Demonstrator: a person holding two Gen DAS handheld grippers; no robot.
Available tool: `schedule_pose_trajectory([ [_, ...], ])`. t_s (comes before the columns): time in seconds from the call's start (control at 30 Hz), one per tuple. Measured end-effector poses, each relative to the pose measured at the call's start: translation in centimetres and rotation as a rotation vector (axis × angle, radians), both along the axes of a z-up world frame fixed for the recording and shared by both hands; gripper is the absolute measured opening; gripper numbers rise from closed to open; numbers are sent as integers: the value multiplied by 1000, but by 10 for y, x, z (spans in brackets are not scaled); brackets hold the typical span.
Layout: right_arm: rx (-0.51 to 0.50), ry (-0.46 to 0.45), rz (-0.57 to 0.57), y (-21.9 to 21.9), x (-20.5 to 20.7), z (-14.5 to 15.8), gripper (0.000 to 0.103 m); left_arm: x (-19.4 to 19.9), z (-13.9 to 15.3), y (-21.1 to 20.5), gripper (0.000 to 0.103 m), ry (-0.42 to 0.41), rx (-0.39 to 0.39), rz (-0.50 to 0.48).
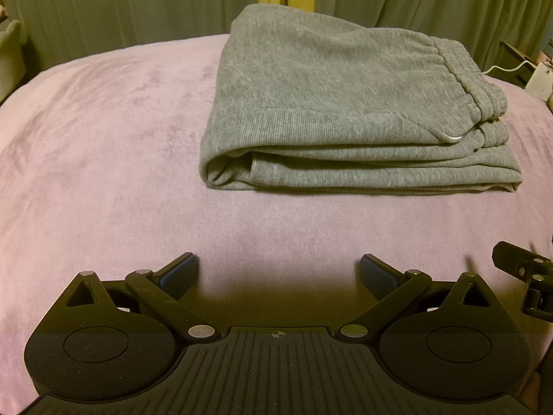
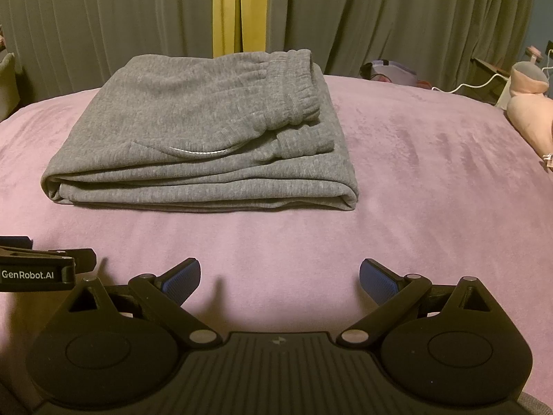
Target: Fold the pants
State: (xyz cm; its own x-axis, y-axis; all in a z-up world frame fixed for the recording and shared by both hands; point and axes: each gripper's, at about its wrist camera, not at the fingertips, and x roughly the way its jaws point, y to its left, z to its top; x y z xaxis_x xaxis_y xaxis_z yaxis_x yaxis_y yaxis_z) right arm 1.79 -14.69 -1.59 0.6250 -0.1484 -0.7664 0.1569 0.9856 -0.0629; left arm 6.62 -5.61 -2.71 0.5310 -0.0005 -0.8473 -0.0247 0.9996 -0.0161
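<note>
The grey pants lay folded into a thick, tidy rectangle on the pink bedcover, toward the far edge of the bed and close to the curtains. The elastic waistband was on the top layer, at the right end of the bundle, and a thin white line of a pocket edge showed on the side turned to the cameras. Several layers were stacked and their folded edges faced the near side of the bed.

The left gripper was released: its two fingers stood wide apart with only bare cover between them, and it held nothing. It hovered over the near part of the bed, well apart from the pants. The right gripper was in the same condition, its blue pads spread open and empty, also well short of the bundle. Both tools were side by side; a part of each appeared at the edge of the other's view.

At the right edge of the bed a pink soft toy rested, and white cables ran behind it.
</note>
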Motion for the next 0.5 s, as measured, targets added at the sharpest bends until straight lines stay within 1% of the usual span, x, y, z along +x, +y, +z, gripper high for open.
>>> schedule_pose_trajectory([
  [0.5,-6,0,0,0,0,1,99,0,0,0,102,1,0,1],
])
